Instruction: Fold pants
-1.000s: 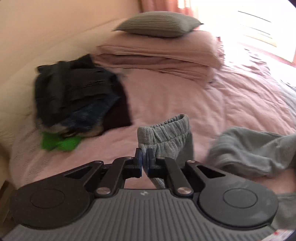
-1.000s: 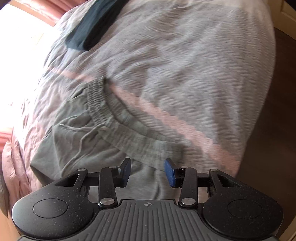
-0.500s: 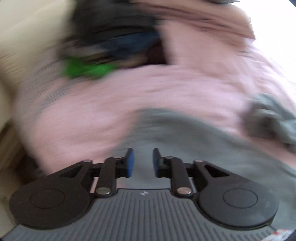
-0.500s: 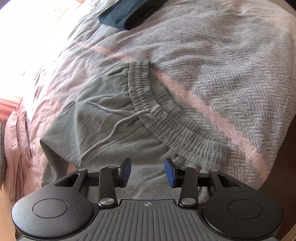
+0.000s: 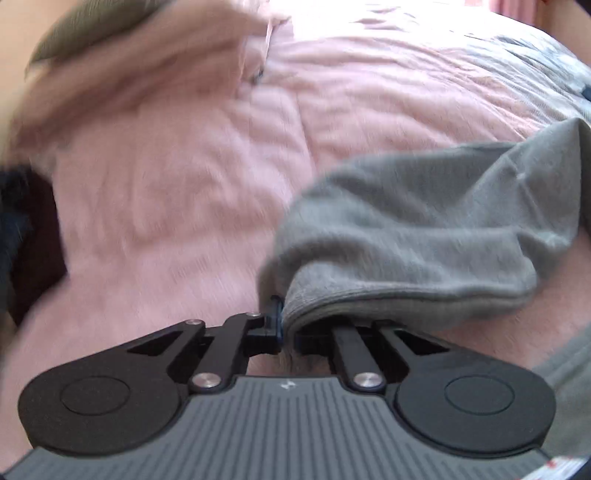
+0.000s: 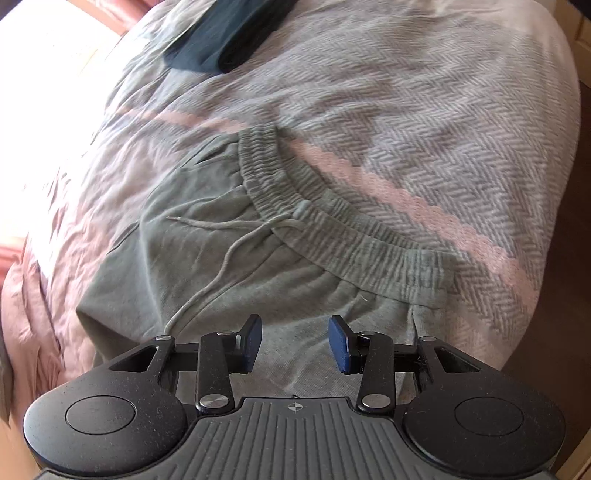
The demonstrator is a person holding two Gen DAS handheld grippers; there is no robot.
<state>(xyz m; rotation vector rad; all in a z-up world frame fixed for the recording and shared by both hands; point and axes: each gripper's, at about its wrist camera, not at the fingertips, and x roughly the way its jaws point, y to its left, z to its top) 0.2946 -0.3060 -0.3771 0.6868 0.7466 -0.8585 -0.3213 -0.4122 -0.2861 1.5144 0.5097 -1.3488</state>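
Grey fleece is what I have pinched in my left gripper (image 5: 286,325): its jaws have just been closing and now sit clamped on the edge of a leg end of the pants (image 5: 424,229), which drapes away to the right over the pink bedspread (image 5: 184,177). The left wrist view is smeared, so I cannot tell how many layers of cloth are caught in that pinch.

My right gripper (image 6: 294,341) hangs over the upper part of the pants (image 6: 207,266) with its blue pads well apart and nothing between them. The ribbed waistband (image 6: 332,229) lies beyond the fingertips, curving across the grey herringbone blanket (image 6: 424,122), and the loose drawstring (image 6: 221,254) trails over the front of the garment. A dark folded garment (image 6: 229,33) lies well apart at the far side of the bed.

I judge the step in hand to be carrying the leg end toward the waistband to halve the length. To do it well I would keep the left pinch firm, lift only enough for the cloth to clear itself, and travel in line with the leg so the fold falls square. I would set the right gripper down on the fabric near the waistband as an anchor, so the body does not drag. The drawstring could bunch under the fold; I would lay the leg end down slowly, with its edge matched to the waistband.
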